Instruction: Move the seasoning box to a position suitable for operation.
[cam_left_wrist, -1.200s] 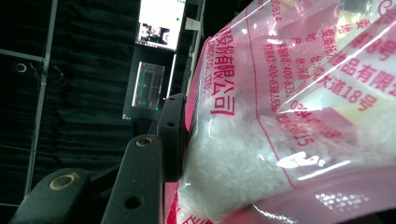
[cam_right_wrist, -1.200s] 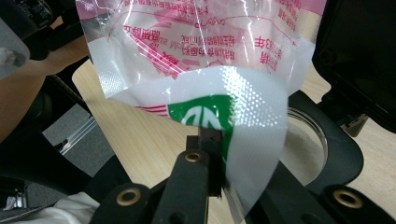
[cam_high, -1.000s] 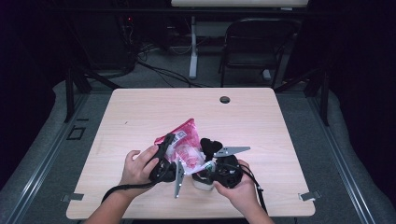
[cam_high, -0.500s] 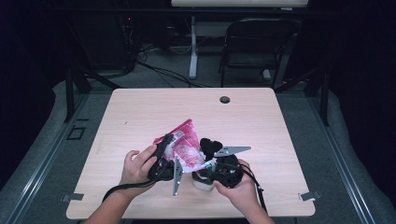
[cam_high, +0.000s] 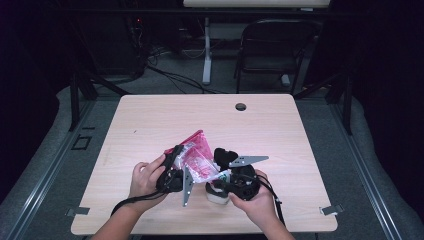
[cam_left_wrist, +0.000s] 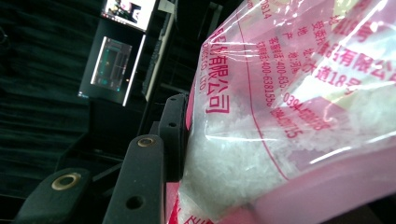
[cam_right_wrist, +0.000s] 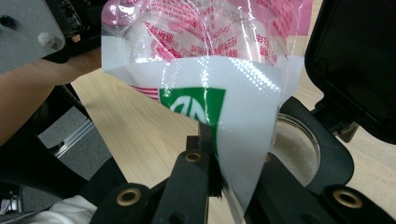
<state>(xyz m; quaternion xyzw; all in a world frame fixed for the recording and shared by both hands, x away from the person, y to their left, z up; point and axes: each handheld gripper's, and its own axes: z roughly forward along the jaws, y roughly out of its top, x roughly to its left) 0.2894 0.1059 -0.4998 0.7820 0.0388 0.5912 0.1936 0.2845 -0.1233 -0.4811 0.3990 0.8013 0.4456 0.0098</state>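
1. Left hand (cam_high: 146, 179): rests on the wooden table (cam_high: 150, 125) near its front edge and holds the left gripper (cam_high: 175, 165), whose grey three-cornered plate (cam_high: 187, 186) hangs down toward the table's front edge.
2. Left gripper, state: in the left gripper view one black jaw lies flat against the side of the bag (cam_left_wrist: 289, 116); the opposite jaw is hidden behind the plastic, so a full clamp cannot be confirmed, though the bag sits between the jaws.
3. Bag (cam_high: 196, 159): a clear and pink printed plastic pouch holding white crystals, lifted off the table between the two grippers, its pink top edge pointing up and away from the person.
4. Dish (cam_right_wrist: 294, 149): a shallow round clear container with white grains inside, lying on the table directly beneath the bag's lower white corner; in the high view it shows as a pale object (cam_high: 218, 195) below the right gripper.
5. Right gripper (cam_right_wrist: 212, 154): its jaws are pressed together on the bag's white-and-green lower corner (cam_right_wrist: 219, 140).
6. Right hand (cam_high: 255, 202): grasps the right gripper (cam_high: 235, 182) from the front of the table.
7. Round hole (cam_high: 241, 106): a dark grommet near the table's far edge, well apart from the hands.
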